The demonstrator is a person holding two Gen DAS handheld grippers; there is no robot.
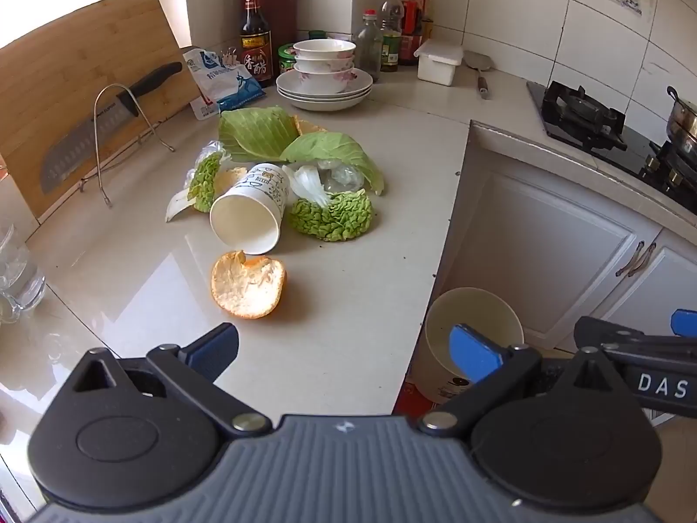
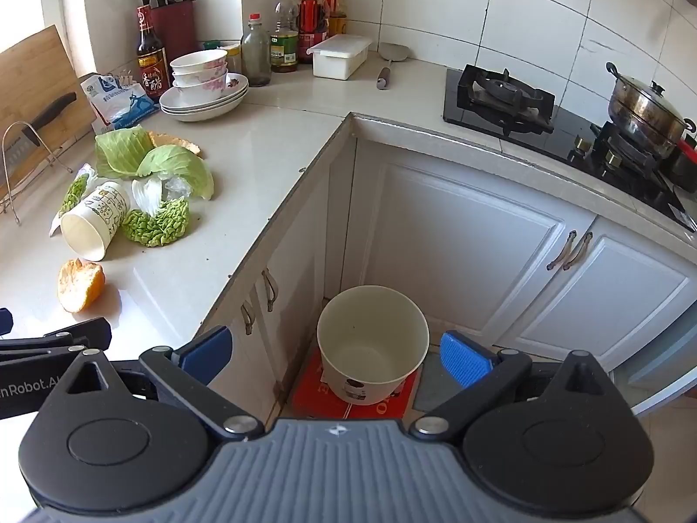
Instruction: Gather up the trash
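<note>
A heap of kitchen waste lies on the pale countertop (image 1: 130,270): a tipped paper cup (image 1: 250,211), an orange peel (image 1: 248,290) nearest me, crinkled green leaves (image 1: 333,218), flat cabbage leaves (image 1: 261,133) and clear plastic wrap (image 1: 344,176). The same cup (image 2: 93,222) and peel (image 2: 80,290) appear at the left of the right wrist view. A white bin (image 2: 372,342) stands on the floor in the cabinet corner, seen also as the bin (image 1: 472,322) in the left wrist view. My left gripper (image 1: 344,351) hovers open just short of the peel. My right gripper (image 2: 335,355) hangs open above the bin.
A knife (image 1: 87,144) rests on a wire rack against a bamboo board (image 1: 65,69). Stacked bowls and plates (image 1: 324,74), bottles (image 1: 392,35), a salt bag (image 1: 222,80) and a white box (image 1: 438,61) line the back. A gas hob (image 2: 505,98) with a pot (image 2: 644,111) is at right. Glasses (image 1: 17,270) stand at left.
</note>
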